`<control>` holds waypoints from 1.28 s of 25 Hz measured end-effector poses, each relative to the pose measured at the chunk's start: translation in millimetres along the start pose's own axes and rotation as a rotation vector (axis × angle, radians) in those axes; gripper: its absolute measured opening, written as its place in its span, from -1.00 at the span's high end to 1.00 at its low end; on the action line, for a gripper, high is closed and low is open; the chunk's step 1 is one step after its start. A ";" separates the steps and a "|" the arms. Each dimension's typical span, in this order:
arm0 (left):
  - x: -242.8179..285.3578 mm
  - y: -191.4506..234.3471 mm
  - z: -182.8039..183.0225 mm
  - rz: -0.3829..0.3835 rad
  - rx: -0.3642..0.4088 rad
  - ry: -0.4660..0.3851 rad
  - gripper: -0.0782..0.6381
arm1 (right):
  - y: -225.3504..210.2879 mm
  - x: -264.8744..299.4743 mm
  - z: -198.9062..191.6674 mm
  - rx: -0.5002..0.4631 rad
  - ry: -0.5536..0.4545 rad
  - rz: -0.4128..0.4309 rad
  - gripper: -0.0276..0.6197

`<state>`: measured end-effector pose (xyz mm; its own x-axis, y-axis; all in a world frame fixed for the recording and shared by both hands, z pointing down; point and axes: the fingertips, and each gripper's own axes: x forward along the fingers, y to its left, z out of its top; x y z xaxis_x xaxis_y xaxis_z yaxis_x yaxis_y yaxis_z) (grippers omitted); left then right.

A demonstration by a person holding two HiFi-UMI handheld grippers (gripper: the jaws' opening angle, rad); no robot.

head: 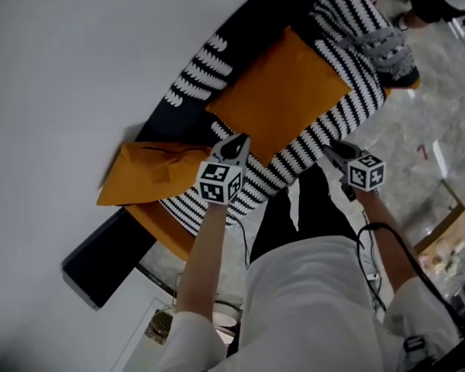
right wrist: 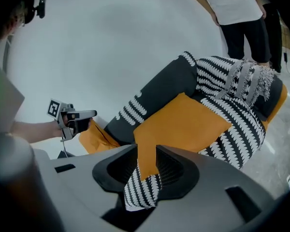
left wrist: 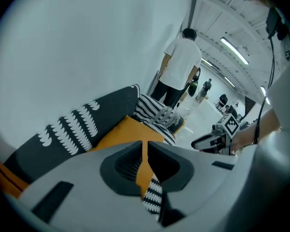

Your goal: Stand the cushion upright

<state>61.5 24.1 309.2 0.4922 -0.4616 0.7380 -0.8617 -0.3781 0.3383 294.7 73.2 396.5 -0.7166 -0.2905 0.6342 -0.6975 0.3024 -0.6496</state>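
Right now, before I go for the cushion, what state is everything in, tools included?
Orange cushion: lying flat on the sofa seat, not upright.
Second orange cushion: slumped and creased at the sofa's near end.
Striped throw: bunched up at the far end.
Left tool: all but shut, empty.
Right tool: open, empty.

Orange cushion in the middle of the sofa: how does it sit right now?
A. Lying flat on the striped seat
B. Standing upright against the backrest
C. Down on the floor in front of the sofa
A: in the right gripper view the orange cushion lies flat on the striped seat, with its far edge at the foot of the backrest rather than leaning up it.
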 end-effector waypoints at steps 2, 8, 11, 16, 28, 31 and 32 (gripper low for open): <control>13.9 4.9 3.8 0.002 0.011 0.007 0.64 | -9.8 9.4 -1.6 0.006 0.015 0.000 0.53; 55.9 27.0 4.0 0.009 0.062 0.044 0.53 | -31.0 49.2 -3.9 0.010 0.067 0.012 0.46; 76.0 42.5 3.0 0.026 0.099 0.074 0.51 | -41.8 68.9 -4.2 0.014 0.095 0.013 0.43; 112.5 65.9 4.4 0.040 0.114 0.112 0.40 | -62.5 93.2 -10.5 0.036 0.137 0.017 0.37; 185.7 129.3 -14.3 0.054 0.113 0.189 0.20 | -88.8 145.4 -42.8 0.153 0.189 0.010 0.15; 199.2 143.3 -20.8 0.054 0.119 0.218 0.10 | -89.7 154.5 -49.3 0.191 0.188 0.021 0.08; 203.6 146.3 -23.6 0.056 0.123 0.236 0.03 | -91.5 155.7 -50.9 0.214 0.186 0.024 0.06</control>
<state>32.8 -106.2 522.8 0.3898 -0.2902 0.8740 -0.8582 -0.4585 0.2306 247.1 46.5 576.0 -0.7338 -0.1078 0.6708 -0.6793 0.1024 -0.7267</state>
